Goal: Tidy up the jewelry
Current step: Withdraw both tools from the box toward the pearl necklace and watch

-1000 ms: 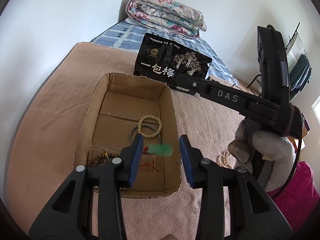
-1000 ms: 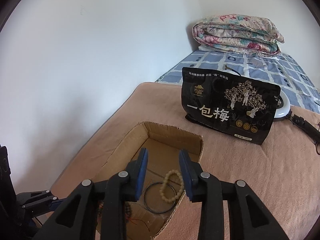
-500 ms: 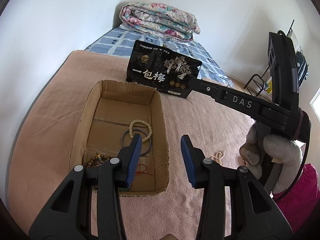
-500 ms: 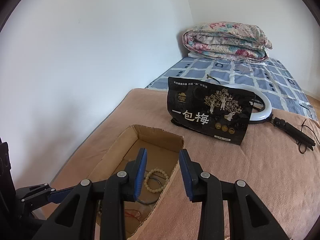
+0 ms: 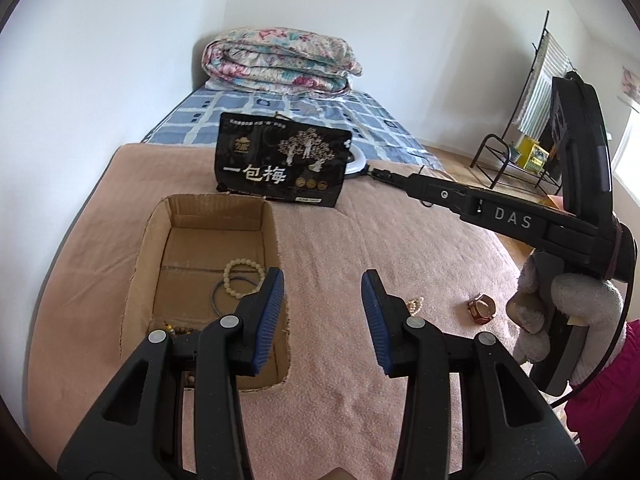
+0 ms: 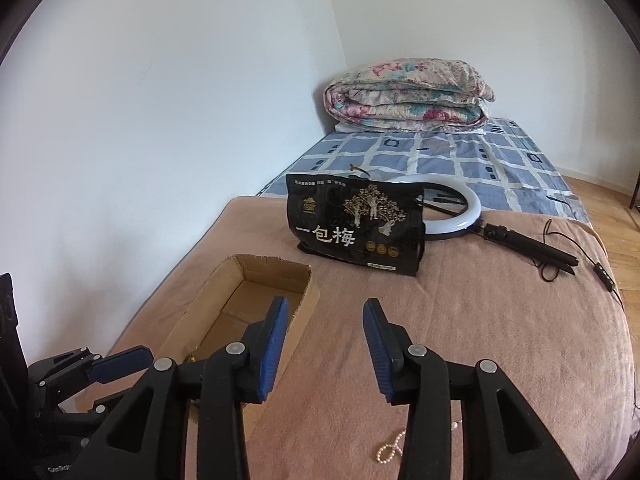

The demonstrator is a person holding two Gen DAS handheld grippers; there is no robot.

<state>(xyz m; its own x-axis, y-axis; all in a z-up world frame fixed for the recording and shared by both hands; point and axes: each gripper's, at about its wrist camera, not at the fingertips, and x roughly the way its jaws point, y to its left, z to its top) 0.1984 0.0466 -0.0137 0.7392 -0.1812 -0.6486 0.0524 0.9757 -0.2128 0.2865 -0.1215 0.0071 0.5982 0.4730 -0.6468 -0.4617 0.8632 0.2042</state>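
left gripper (image 5: 322, 320): I see jaws spread, nothing between the pads; it hangs over the blanket just right of the box.
right gripper (image 6: 325, 340): jaws have just been opening, now spread, nothing between them. In the left view I see its body coming in from the right, held by a gloved hand (image 5: 568, 312).
box (image 5: 152, 248): open cardboard, on the pink blanket (image 5: 400, 248), left of both grippers.
in box: cream bead bracelet (image 5: 244, 274) lying across a thin dark bangle (image 5: 224, 298); dark bead string (image 5: 180, 328) at the near end, partly hidden by my left finger.
outside box: pearl strand (image 6: 390, 450) on the blanket, near the right gripper's right finger; in the left view it sits just right of the right pad. Copper-coloured ring-like piece (image 5: 482, 308) further right, apart from the pearls; can't tell exactly what it is.
background: black snack bag (image 5: 280, 164) standing past the box, ring light (image 6: 460, 208) lying behind it, folded quilt (image 6: 408, 96) at the far end of the bed.
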